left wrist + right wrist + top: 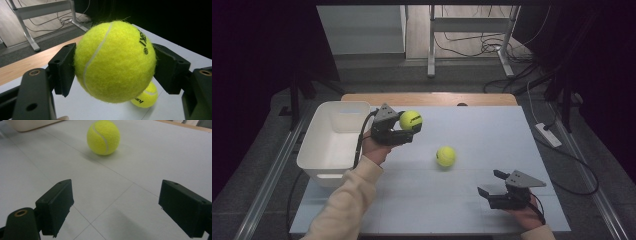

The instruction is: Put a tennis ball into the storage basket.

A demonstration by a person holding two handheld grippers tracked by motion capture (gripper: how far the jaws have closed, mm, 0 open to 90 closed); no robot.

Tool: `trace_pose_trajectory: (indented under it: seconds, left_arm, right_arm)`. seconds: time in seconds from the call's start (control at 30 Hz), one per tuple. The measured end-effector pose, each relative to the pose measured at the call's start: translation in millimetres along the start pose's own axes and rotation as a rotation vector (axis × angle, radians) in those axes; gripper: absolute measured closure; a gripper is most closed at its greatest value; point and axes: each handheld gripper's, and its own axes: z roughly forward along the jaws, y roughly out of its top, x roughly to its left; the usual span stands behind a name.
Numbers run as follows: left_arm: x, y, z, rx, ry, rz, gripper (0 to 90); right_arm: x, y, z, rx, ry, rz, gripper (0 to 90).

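Observation:
My left gripper [411, 125] is shut on a yellow tennis ball [410, 120], held above the table just right of the white bin [319, 150]. In the left gripper view both black pads press the sides of this ball [115, 61]. A second tennis ball [445, 156] lies on the white table near the middle; it also peeks out below the held ball [146, 96] and lies ahead of my right jaws [103, 137]. My right gripper [492, 184] rests low at the table's front right, open, with nothing between its fingers [56, 206].
The white bin [27, 125] stands at the table's left edge, empty as far as I can see. A wooden strip [429, 98] runs along the far edge. Desk legs and cables [492, 45] lie on the floor beyond.

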Motion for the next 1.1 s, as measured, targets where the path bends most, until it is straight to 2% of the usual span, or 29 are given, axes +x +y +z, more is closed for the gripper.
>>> trace_pose_trajectory:
  seconds: [0.6, 1.1]
  left_arm:
    - [8.3, 2.4, -23.4, -0.031, 0.018, -0.017, 26.9]
    - [11.9, 3.1, -34.6, -0.046, 0.033, -0.021, 26.9]
  right_arm:
    - [0.0, 0.0, 0.0, 0.001, -0.004, -0.001, 12.6]
    - [0.1, 0.1, -0.2, 0.0, -0.005, -0.002, 12.6]
